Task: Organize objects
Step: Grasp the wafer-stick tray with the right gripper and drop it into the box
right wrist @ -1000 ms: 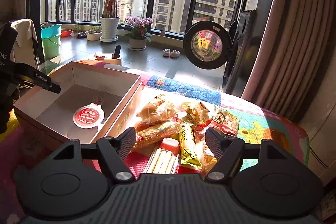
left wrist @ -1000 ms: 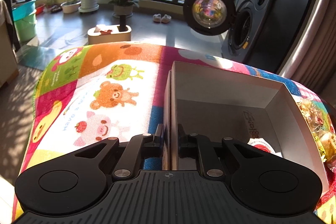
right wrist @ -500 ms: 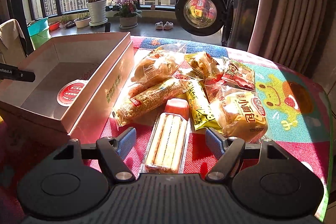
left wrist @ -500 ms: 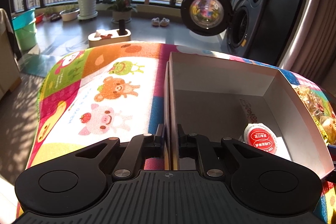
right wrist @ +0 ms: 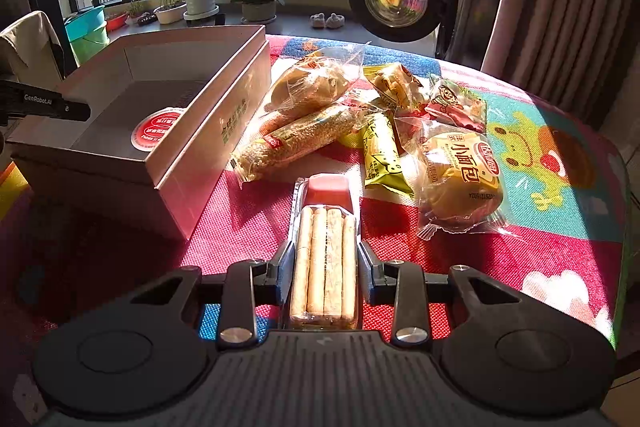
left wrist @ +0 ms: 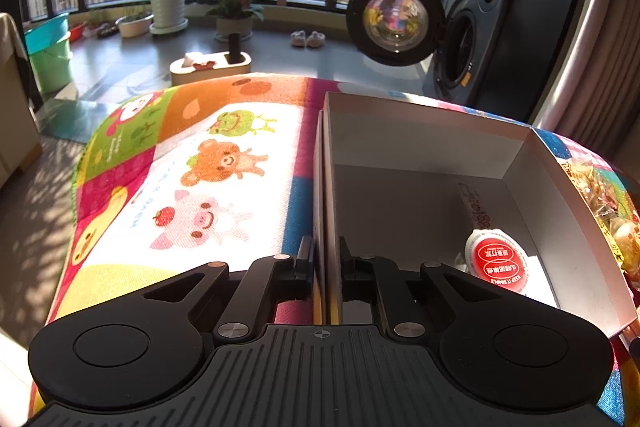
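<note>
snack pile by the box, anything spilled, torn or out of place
Nothing stands out. The snack packets lie loosely heaped on the mat beside the open box, wrappers looking intact, nothing spilled. The box holds only a round red-labelled item.

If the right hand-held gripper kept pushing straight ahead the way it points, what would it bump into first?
The right hand-held gripper has just been closing around the biscuit-stick tray, so that goes with it. Straight ahead, the tray's pink end would probably nudge the yellow snack packet or the puffed-grain bar first; depth is unclear.
</note>
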`<action>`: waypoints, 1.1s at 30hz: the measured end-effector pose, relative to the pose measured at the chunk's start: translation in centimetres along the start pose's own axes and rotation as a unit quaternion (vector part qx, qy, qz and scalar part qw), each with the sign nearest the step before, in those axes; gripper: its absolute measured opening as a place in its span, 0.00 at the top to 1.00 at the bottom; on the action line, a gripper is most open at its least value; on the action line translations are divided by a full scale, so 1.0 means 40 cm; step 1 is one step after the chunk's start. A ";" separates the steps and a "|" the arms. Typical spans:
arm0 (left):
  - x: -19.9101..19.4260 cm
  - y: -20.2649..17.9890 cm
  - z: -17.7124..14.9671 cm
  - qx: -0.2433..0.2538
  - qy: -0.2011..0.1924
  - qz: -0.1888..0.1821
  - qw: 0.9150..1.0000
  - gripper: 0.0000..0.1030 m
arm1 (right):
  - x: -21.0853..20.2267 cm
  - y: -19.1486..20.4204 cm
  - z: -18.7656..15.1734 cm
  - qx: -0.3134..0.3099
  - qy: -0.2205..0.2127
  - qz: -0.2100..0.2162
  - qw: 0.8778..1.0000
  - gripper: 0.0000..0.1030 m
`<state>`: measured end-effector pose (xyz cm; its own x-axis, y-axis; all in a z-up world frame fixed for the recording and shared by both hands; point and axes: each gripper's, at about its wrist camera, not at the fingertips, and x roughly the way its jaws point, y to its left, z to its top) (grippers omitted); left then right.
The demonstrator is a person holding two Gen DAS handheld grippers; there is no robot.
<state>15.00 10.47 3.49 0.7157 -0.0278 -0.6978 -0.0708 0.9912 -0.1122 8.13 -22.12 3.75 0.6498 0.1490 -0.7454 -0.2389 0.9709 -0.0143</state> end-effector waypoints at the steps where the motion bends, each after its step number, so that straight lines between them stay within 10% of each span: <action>1: 0.000 -0.001 0.000 0.001 0.000 0.000 1.000 0.89 | -0.016 -0.002 -0.007 0.003 0.001 -0.001 1.000 0.68; 11: -0.006 0.000 -0.001 -0.002 0.001 -0.004 1.000 0.88 | -0.213 0.013 0.043 0.013 -0.067 0.044 0.997 0.70; 13: -0.007 0.002 -0.003 -0.002 0.002 -0.007 1.000 0.88 | -0.230 0.034 0.068 0.007 -0.078 0.061 0.995 0.75; 14: -0.008 0.002 -0.004 -0.002 0.003 -0.007 1.000 0.88 | -0.236 0.046 0.080 0.003 -0.083 0.069 0.994 0.98; 23: -0.012 0.002 -0.007 -0.006 0.003 -0.007 1.000 0.87 | -0.249 0.077 0.138 -0.012 -0.101 0.079 0.992 0.99; 26: -0.012 0.001 -0.005 -0.005 0.005 -0.006 1.000 0.87 | -0.241 0.082 0.102 -0.039 -0.086 0.074 0.993 0.89; 30: -0.011 0.003 -0.005 -0.004 0.005 -0.006 1.000 0.87 | -0.199 0.104 0.042 -0.087 -0.049 0.073 0.992 0.41; 33: -0.011 0.003 -0.004 -0.004 0.005 -0.004 1.000 0.87 | -0.166 0.139 0.005 -0.125 -0.025 0.094 0.987 0.41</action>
<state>14.56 10.56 3.65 0.7098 -0.0375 -0.7034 -0.0702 0.9898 -0.1237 2.62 -17.68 8.74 0.6103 0.3369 -0.7170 -0.5253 0.8496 -0.0478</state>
